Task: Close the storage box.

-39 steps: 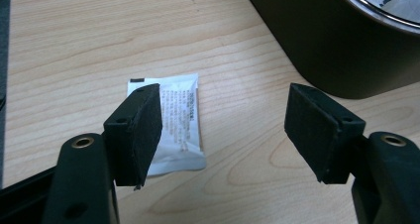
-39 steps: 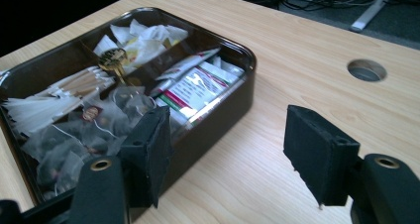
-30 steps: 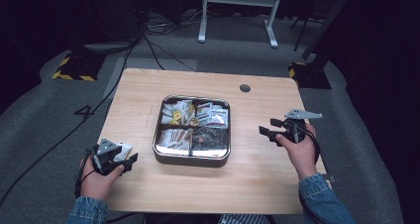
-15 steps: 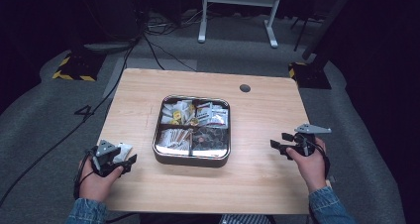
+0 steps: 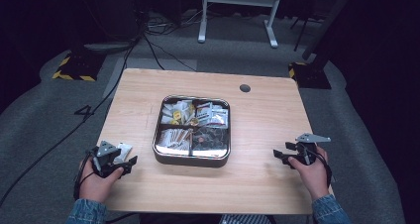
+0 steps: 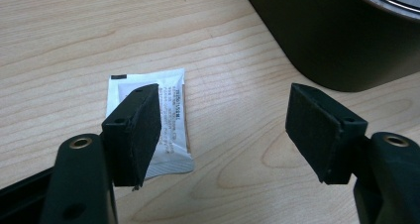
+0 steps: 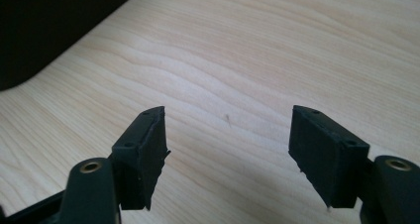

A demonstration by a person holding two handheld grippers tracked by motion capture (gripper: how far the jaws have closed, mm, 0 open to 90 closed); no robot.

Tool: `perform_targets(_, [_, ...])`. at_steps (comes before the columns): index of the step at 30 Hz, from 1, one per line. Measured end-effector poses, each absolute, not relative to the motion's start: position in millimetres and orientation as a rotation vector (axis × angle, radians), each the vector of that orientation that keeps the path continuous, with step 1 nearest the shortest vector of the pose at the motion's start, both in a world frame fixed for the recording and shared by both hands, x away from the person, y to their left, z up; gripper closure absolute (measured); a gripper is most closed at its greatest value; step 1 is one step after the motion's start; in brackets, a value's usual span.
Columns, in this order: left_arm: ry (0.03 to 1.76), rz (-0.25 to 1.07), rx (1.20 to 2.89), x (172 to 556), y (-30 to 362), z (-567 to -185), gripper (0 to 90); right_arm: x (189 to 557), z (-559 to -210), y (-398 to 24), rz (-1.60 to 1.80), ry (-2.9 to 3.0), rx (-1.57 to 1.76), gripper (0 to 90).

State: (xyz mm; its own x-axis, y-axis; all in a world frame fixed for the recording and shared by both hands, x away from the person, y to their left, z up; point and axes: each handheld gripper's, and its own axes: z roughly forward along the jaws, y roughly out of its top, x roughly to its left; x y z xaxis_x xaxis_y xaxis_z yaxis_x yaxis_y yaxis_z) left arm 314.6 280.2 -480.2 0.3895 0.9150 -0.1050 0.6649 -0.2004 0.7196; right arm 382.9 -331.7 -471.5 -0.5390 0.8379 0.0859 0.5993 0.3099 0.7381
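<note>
Your left tongs [image 6: 223, 130], spread, hang just above the white sachet [image 6: 168, 117] lying lengthwise under their left pad, beside the tray [image 5: 163, 157]; your right tongs [image 7: 228, 154], just opening with nothing between them, stand well apart.

Bare wood betw. left gripper [image 5: 126, 165] and tin [image 5: 191, 159]: room to pass. White sachet [image 6: 151, 122] lies flat under its left jaw, low, no real block. Tin wall stands just beyond, blocks the way fwd. Right gripper [image 7: 228, 144]: jaws apart over bare table [image 7: 277, 50], free all round.
</note>
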Motion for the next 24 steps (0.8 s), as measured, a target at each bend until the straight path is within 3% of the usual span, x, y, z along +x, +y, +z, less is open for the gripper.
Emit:
perform_targets(11, [1.355, 0.427, 1.982, 317, 277, -484, 27.5, 375, -487, -333, 0.992, 2.29, 1.253, 27.2])
perform_targets(24, [1.36, 0.423, 1.998, 317, 277, -486, 27.4, 373, -503, -332, 0.965, 2.29, 1.218, 10.5])
